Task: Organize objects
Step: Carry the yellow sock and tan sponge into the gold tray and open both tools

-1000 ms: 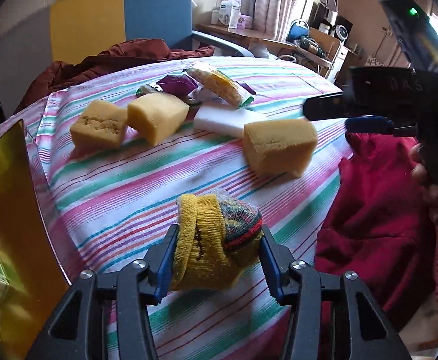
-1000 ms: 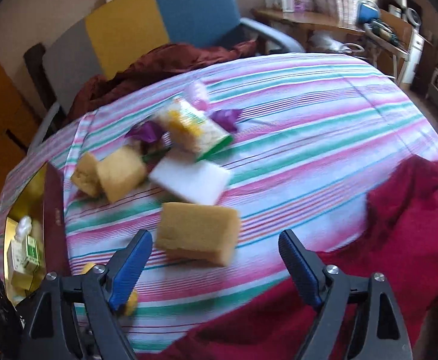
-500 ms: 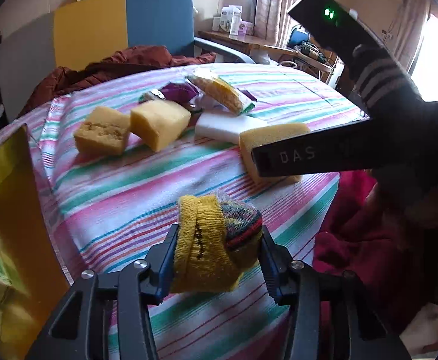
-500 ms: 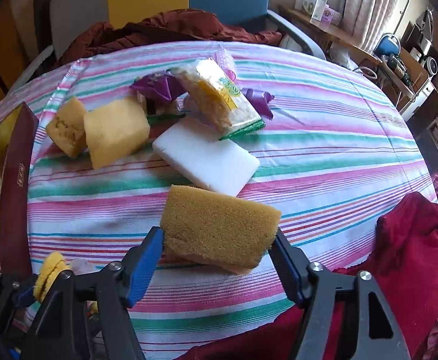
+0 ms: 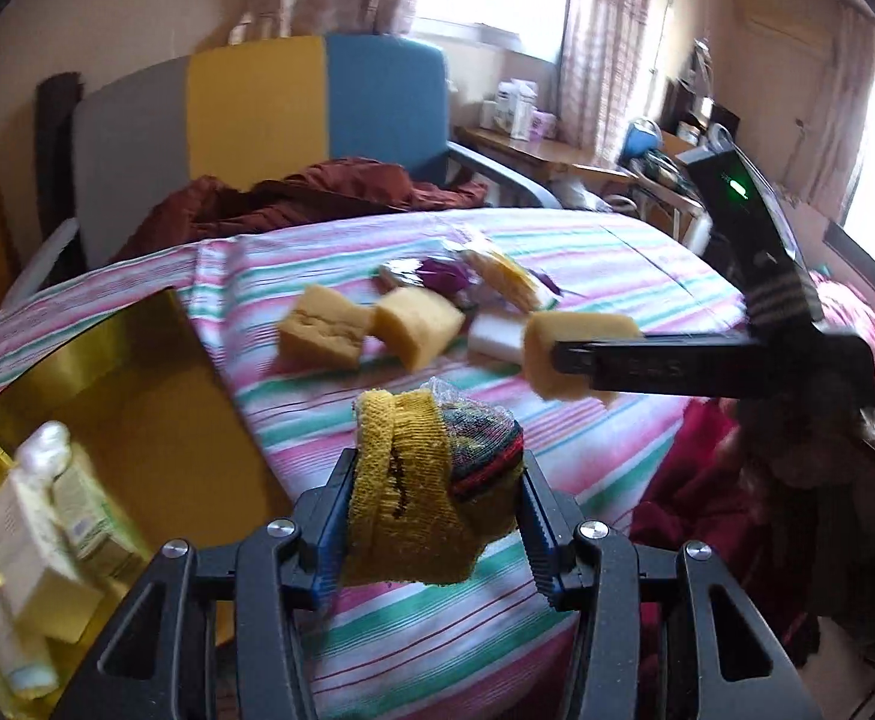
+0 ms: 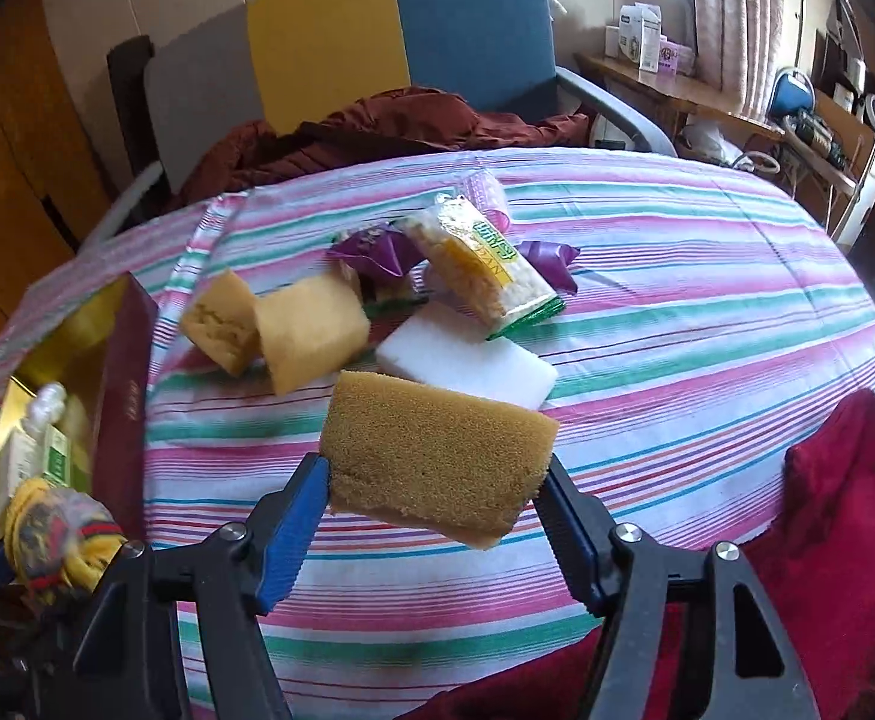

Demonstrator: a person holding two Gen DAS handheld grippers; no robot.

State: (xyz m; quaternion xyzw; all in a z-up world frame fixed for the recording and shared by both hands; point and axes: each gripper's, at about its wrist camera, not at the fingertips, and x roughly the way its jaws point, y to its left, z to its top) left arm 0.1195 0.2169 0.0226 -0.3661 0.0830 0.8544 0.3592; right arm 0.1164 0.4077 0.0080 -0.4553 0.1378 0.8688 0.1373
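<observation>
My left gripper (image 5: 431,510) is shut on a rolled yellow and multicoloured sock (image 5: 431,486), held above the striped table's near edge beside the gold box (image 5: 137,396). My right gripper (image 6: 434,480) is shut on a tan sponge (image 6: 437,456) and holds it lifted above the cloth; it also shows in the left wrist view (image 5: 569,354). The sock shows at the lower left of the right wrist view (image 6: 56,531). Two more tan sponges (image 6: 275,330), a white sponge (image 6: 467,360) and a wrapped sponge pack (image 6: 485,267) lie mid-table.
The gold box (image 6: 47,372) with a dark red side holds small cartons and a bottle (image 5: 41,516). Purple wrappers (image 6: 377,252) lie by the pack. A red cloth (image 6: 845,516) hangs at the right edge. A chair (image 6: 407,42) with dark red fabric stands behind the table.
My right gripper closed on the tan sponge and lifted it off the cloth. My left gripper, still holding the sock, moved left toward the gold box.
</observation>
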